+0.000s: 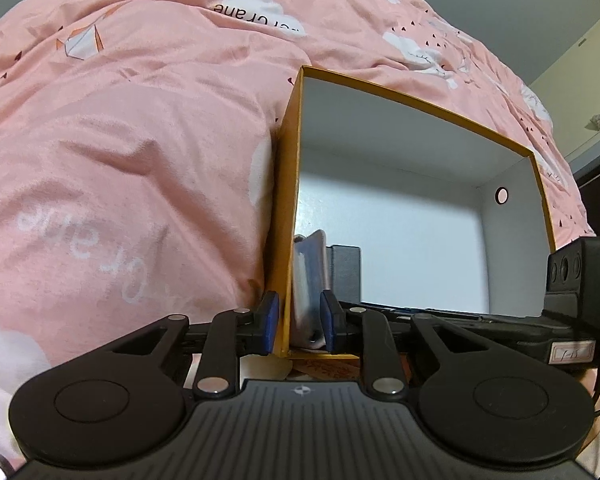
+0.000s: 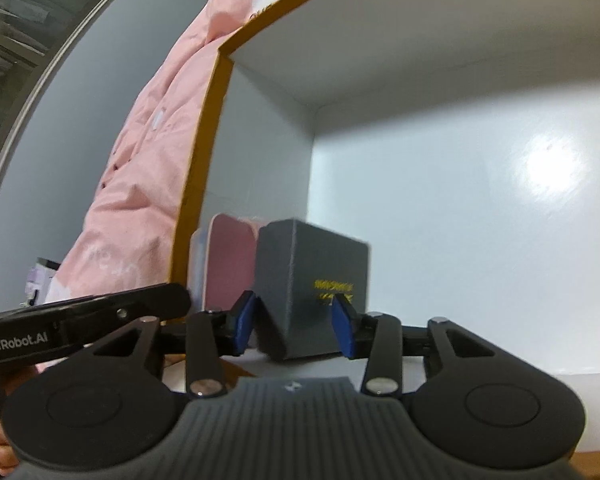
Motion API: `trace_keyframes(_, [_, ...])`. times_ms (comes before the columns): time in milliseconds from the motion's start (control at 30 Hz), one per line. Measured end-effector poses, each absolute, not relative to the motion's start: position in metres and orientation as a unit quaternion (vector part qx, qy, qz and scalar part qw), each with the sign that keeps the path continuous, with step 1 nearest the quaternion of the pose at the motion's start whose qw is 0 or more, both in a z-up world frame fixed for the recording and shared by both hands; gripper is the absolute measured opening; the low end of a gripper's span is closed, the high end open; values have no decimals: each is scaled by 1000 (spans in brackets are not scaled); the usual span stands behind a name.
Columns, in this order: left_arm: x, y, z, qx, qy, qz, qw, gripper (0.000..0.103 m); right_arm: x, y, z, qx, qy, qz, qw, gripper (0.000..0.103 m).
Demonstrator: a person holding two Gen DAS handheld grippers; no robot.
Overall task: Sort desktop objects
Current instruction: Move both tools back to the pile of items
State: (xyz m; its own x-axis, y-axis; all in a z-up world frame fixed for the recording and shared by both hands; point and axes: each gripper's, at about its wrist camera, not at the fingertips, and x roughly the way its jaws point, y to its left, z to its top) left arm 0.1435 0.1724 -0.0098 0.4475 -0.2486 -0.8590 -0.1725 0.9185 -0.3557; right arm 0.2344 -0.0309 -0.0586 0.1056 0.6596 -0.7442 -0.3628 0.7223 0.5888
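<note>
Presently: small dark grey box [image 2: 312, 288], stiff card, probably light; sits inside the yellow-rimmed storage box [image 2: 204, 184], beside a pink-faced case [image 2: 228, 264]. Best taken across its flat side faces. Right gripper [image 2: 296, 326] pitched downward, jaws straddling the grey box; whether they clamp it, I cannot tell. Left gripper [image 1: 299, 322] tilted down, jaws either side of the storage wall [image 1: 286, 216] and a soft, silvery pouch [image 1: 309, 280]; grip unclear.

The right gripper [image 2: 296, 326] reaches into a white-lined box [image 2: 440, 208] with a yellow rim. Its blue fingers [image 2: 246, 322] stand on either side of a dark grey carton [image 2: 312, 284]; whether they press it is unclear. A pink-faced case [image 2: 228, 268] stands just left of it. A pink quilt [image 2: 140, 184] lies outside.
</note>
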Motion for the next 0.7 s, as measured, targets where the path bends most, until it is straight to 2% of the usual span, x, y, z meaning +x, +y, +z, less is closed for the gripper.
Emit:
trace_keyframes(400, [136,170,3,-184,509,-8,841,25,228,-29,-54,119,554,366,738,41])
trace_keyframes(700, [106,155,34,-143,478,-17,866,25,206,-47,-16,73,480,407,774,42])
